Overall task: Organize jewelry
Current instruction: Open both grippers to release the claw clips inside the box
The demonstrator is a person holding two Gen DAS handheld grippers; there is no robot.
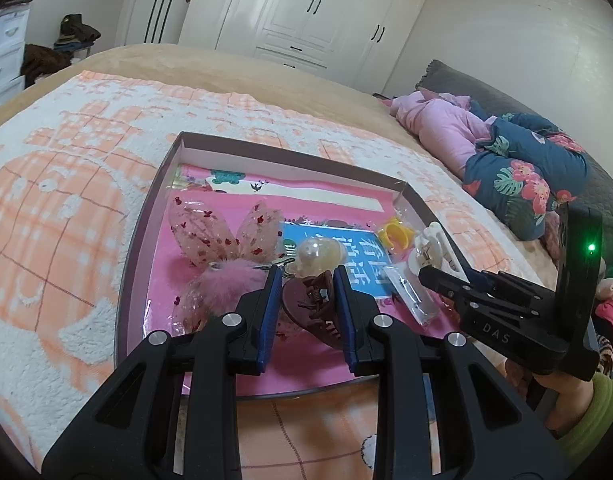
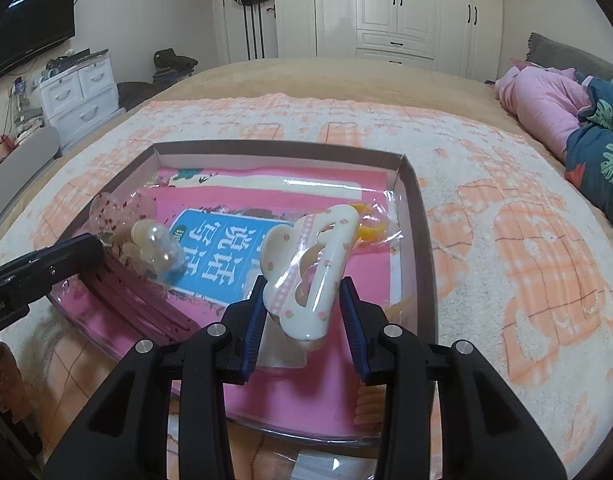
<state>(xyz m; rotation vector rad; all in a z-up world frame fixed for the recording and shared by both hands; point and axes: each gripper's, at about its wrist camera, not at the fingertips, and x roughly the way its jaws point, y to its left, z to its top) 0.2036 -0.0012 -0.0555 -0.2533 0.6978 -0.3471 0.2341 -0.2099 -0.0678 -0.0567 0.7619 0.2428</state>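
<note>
Sitting on the bed (image 2: pixel 486 128), a shallow tray (image 2: pixel 416 216) corrals all the hair stuff so nothing gets lost in the fluffy blanket (image 1: pixel 66 200). Inside at the left is a big pink bow (image 1: pixel 226 236), near the middle a pearl piece (image 1: pixel 320 254). The left gripper (image 1: pixel 305 276) has its jaws apart around a maroon clip (image 1: pixel 312 306) at the tray's near edge, probably lining up a grab. The right gripper (image 2: pixel 302 290) straddles a white clip (image 2: pixel 312 268) still in its plastic wrap; jaws look open, not pinching it yet.
</note>
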